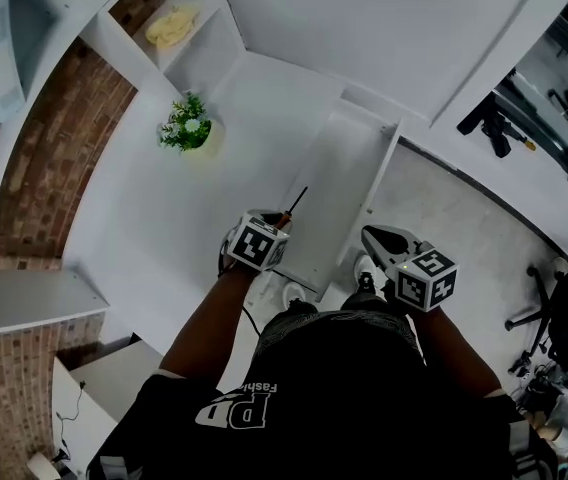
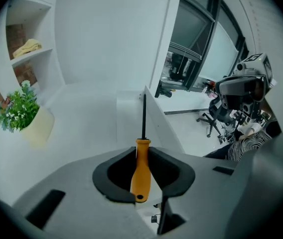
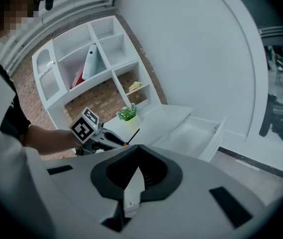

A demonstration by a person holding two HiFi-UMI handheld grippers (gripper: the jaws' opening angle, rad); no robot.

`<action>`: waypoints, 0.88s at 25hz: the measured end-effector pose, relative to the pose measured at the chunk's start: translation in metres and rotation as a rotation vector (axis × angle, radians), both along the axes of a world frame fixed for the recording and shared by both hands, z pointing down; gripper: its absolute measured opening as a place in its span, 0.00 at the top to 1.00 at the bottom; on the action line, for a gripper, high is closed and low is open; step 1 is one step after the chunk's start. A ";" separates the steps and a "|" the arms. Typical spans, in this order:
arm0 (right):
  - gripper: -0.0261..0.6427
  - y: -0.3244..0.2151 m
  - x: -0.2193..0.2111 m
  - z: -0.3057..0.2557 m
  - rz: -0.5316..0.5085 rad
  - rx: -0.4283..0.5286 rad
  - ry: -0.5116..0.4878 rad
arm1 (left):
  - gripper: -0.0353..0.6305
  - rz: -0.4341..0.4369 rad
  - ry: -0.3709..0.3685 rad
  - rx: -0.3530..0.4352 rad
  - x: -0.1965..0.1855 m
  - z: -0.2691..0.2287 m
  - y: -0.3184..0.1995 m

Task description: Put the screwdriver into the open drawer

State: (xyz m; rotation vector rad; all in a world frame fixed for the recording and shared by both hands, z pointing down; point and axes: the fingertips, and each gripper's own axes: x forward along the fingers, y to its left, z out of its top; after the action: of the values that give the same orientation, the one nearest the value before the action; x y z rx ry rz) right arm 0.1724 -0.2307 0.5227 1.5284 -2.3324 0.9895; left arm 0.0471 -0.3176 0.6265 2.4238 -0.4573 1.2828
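Two grippers were in your hands. Your left gripper [image 2: 142, 151] clenched the screwdriver [image 2: 141, 171] by its orange handle, with the dark shaft pointing ahead along the left wall of the open drawer [image 1: 344, 168] and not yet inside it. Your right gripper [image 3: 137, 148] hung near the drawer's front, its jaws pressed together on nothing. Beyond stood a plant [image 1: 186, 126] on the counter [image 1: 254, 108].

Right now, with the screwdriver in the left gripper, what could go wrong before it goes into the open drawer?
The fingers of the left gripper hold the screwdriver only by its orange handle, so the long shaft might tilt or slip. In the left gripper view the tip lines up with the side wall of the drawer, so it may strike that wall instead of going inside.
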 end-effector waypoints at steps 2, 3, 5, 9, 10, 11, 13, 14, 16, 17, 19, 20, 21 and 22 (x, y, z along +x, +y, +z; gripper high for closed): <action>0.95 0.000 0.003 0.003 -0.010 -0.008 -0.010 | 0.81 -0.028 -0.011 -0.017 0.003 0.007 0.004; 0.95 0.000 0.004 0.005 -0.014 -0.012 -0.014 | 0.81 -0.040 -0.017 -0.026 0.004 0.011 0.005; 0.95 0.001 0.007 0.007 -0.017 -0.018 -0.019 | 0.81 -0.063 -0.021 -0.049 0.008 0.023 0.007; 0.95 0.006 0.016 0.011 -0.018 -0.033 -0.022 | 0.81 -0.112 -0.037 -0.070 0.016 0.045 0.005; 0.95 0.007 0.019 0.013 -0.015 -0.039 -0.023 | 0.81 -0.120 -0.046 -0.071 0.019 0.052 0.004; 0.95 0.009 0.022 0.016 -0.012 -0.047 -0.024 | 0.81 -0.127 -0.053 -0.075 0.022 0.059 0.004; 0.95 0.014 0.028 0.021 -0.002 -0.065 -0.025 | 0.81 -0.141 -0.069 -0.084 0.028 0.073 0.002; 0.95 0.015 0.031 0.024 0.003 -0.072 -0.025 | 0.81 -0.146 -0.079 -0.084 0.031 0.081 0.000; 0.95 0.017 0.036 0.030 0.012 -0.087 -0.025 | 0.81 -0.144 -0.099 -0.061 0.036 0.094 -0.008; 0.95 0.018 0.039 0.032 0.018 -0.094 -0.025 | 0.81 -0.138 -0.108 -0.046 0.039 0.100 -0.012; 0.95 0.019 0.046 0.038 0.029 -0.108 -0.025 | 0.81 -0.136 -0.121 -0.067 0.046 0.119 -0.014; 0.95 0.019 0.050 0.040 0.034 -0.115 -0.025 | 0.81 -0.139 -0.125 -0.097 0.049 0.131 -0.011; 0.95 0.019 0.054 0.043 0.040 -0.122 -0.027 | 0.81 -0.142 -0.129 -0.120 0.052 0.141 -0.009; 0.95 0.019 0.058 0.045 0.046 -0.128 -0.028 | 0.81 -0.146 -0.136 -0.124 0.054 0.147 -0.010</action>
State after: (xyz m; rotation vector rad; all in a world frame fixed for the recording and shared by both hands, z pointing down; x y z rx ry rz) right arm 0.2300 -0.2112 0.5680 1.5339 -2.2141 1.1546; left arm 0.1015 -0.3278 0.7735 2.1686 -0.5633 1.3744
